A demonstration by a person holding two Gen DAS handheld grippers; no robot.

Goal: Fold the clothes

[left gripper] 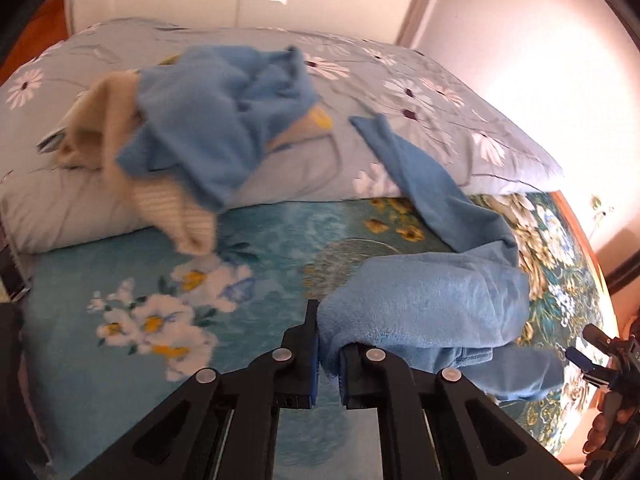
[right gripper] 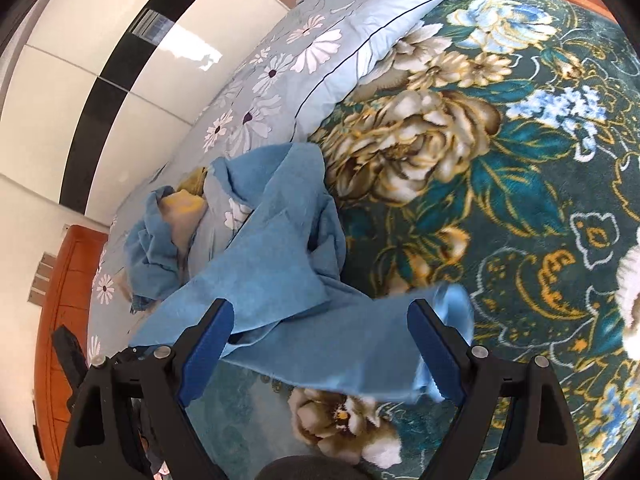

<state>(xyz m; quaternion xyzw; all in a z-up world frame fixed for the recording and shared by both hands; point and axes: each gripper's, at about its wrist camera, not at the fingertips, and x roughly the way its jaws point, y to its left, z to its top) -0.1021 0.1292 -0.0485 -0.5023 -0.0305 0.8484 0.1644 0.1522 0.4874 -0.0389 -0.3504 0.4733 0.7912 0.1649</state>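
Note:
A light blue fleece garment [left gripper: 432,304] trails from the pillow across the floral bedspread. My left gripper [left gripper: 329,354] is shut on a bunched fold of it and holds it just above the bed. In the right wrist view the same garment [right gripper: 280,280] stretches between my open right gripper's [right gripper: 320,340] fingers, with its loose edge near the right finger; the jaws stand wide and hold nothing. My right gripper also shows at the far right of the left wrist view [left gripper: 600,360].
A heap of blue and cream clothes [left gripper: 192,128] lies on a grey daisy-print pillow [left gripper: 440,92]. The teal floral bedspread [right gripper: 520,160] covers the bed. A wooden bed frame [right gripper: 60,300] and white wardrobe doors [right gripper: 100,60] stand beyond.

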